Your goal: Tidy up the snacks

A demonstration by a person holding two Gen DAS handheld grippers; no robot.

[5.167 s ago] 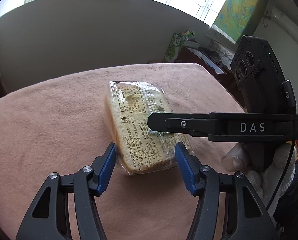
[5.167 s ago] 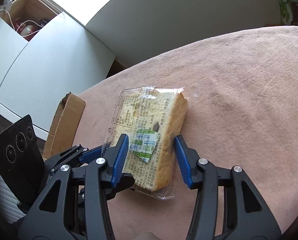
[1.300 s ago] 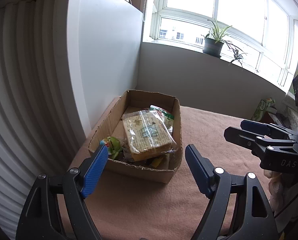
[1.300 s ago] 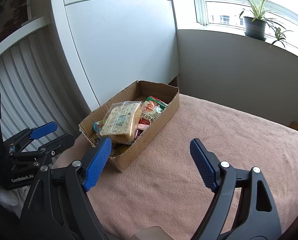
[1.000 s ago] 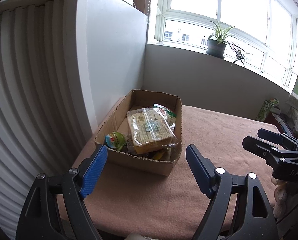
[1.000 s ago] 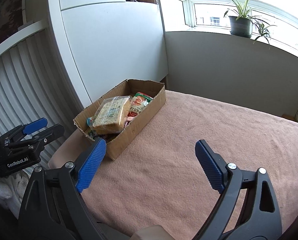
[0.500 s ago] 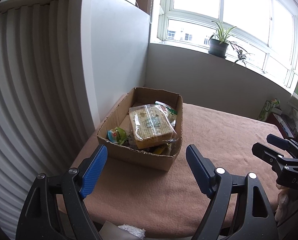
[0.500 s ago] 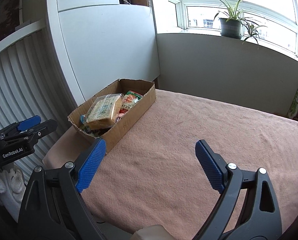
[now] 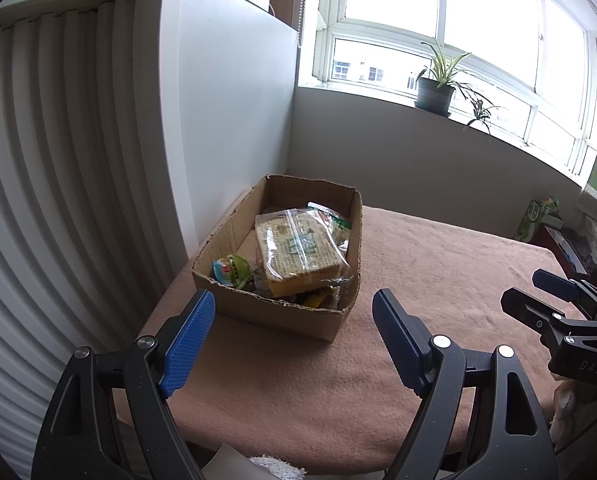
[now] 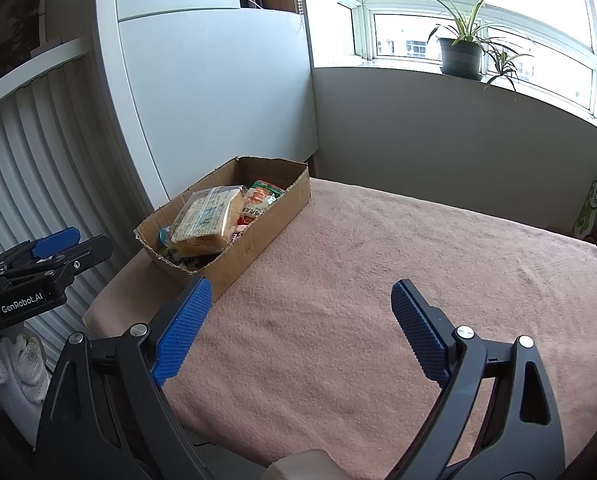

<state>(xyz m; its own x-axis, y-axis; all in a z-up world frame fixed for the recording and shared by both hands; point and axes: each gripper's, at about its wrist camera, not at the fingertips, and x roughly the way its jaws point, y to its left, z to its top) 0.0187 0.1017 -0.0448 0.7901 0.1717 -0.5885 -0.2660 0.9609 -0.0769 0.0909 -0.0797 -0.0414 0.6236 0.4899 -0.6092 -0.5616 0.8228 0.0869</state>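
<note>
Left wrist view: the left gripper [image 9: 294,312] hangs with its jaws wide apart and nothing between them, over the near edge of the pink cloth [image 9: 438,280] on the table. The box [image 9: 282,312] stands just ahead of its fingertips, slightly toward the left finger. Inside, the bread [image 9: 298,248] (a wrapped loaf in clear film) lies on top of the other snacks; a green packet [image 9: 234,270] sits left of it, and further packets [image 9: 330,220] show behind it. The right gripper [image 9: 546,300] appears far to the right, also spread.

Right wrist view: the right gripper [image 10: 302,300] is likewise open and empty above the cloth [image 10: 378,280]. The box [image 10: 254,248] lies ahead and left of its left finger, the bread [image 10: 206,220] in it. A plant [image 10: 460,48] stands on the sill beyond.
</note>
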